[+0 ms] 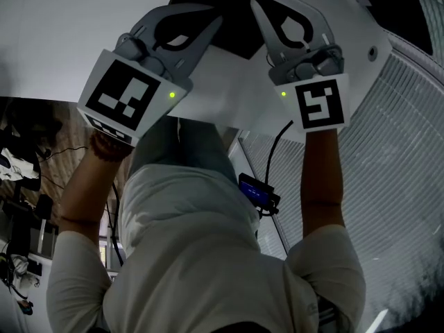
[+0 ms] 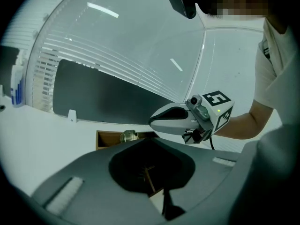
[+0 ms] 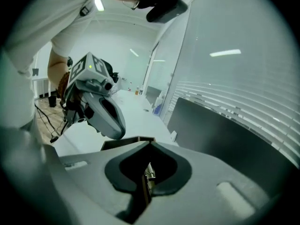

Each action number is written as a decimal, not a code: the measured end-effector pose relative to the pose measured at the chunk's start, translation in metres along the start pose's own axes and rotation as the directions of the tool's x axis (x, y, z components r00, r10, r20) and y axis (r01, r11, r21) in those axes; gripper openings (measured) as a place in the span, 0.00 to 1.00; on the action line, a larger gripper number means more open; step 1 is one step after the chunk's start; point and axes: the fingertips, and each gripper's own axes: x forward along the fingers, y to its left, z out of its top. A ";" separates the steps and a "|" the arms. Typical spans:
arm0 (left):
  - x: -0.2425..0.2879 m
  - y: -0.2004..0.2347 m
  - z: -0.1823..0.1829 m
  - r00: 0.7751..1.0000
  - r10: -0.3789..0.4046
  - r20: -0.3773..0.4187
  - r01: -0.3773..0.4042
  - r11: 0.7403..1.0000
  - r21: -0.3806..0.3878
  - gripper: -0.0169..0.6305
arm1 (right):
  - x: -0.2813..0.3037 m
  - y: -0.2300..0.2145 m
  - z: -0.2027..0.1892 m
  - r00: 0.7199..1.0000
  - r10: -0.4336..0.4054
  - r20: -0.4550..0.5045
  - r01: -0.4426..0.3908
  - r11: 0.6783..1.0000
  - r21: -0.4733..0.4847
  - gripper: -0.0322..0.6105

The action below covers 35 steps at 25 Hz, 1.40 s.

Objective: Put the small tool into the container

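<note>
Nearest, right claw (image 3: 150,143): jaws pressed together, gripping nothing. Through the hole between its fingers, lower and farther off: small metal tool (image 3: 149,173), apart from the pads. Left claw (image 2: 151,142) likewise closed and empty, held up beside the right one over the white counter (image 2: 42,135).

In the left gripper view, tool lying inside the brown open box (image 2: 107,140), lower than the right claw's tip and just to its side in that view. Only a metallic glint showing, so shape hard to make out.

Box largely covered by the jaws in both gripper views, cut off at the top edge of the head view. Rest of its inside hidden.

Farther back, dark panel (image 2: 103,95) standing along the rear of the counter. Beyond that, pale slatted blinds (image 2: 117,46).
</note>
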 end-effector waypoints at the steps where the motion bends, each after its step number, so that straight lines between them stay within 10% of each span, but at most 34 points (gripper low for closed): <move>1: 0.000 -0.005 0.004 1.000 -0.004 0.004 0.004 1.000 0.011 0.03 | -0.007 -0.004 0.007 0.999 -0.026 0.037 0.025 0.998 0.049 0.05; 22: -0.053 -0.154 0.073 0.987 -0.142 0.076 0.132 0.983 0.131 0.03 | -0.180 0.031 0.089 0.923 -0.310 0.227 0.230 0.919 0.321 0.05; 35: -0.083 -0.245 0.110 0.962 -0.247 0.113 0.216 0.948 0.234 0.03 | -0.271 0.043 0.129 0.830 -0.462 0.313 0.324 0.856 0.404 0.05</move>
